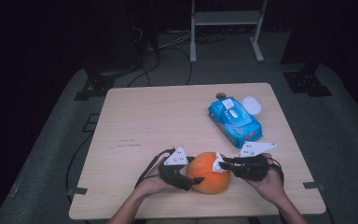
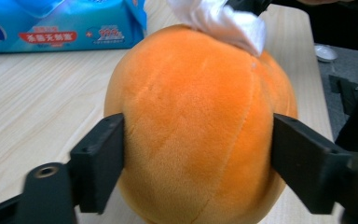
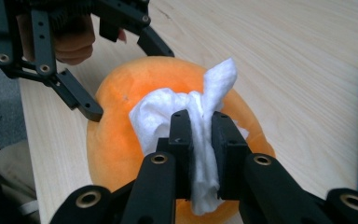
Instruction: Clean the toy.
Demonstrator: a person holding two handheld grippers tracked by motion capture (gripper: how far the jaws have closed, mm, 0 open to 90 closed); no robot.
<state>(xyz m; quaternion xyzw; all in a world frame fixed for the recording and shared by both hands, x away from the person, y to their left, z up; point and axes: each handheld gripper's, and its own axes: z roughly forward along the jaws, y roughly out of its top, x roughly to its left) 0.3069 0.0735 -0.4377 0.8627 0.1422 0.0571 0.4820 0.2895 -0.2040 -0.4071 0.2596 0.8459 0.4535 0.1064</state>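
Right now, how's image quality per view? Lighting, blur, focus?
High view: lit table ringed by near-black surroundings, soft overall; plush pumpkin still readable. Left gripper view: bright and even, pumpkin sharp, near jaws and wipes pack softer. Right gripper view: white wipe crisp between the jaws, the left gripper and hand behind it dim.

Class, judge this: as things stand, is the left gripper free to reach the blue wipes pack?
Probably not: the left gripper is clamped on the orange plush pumpkin, and the blue wipes pack lies beyond it.
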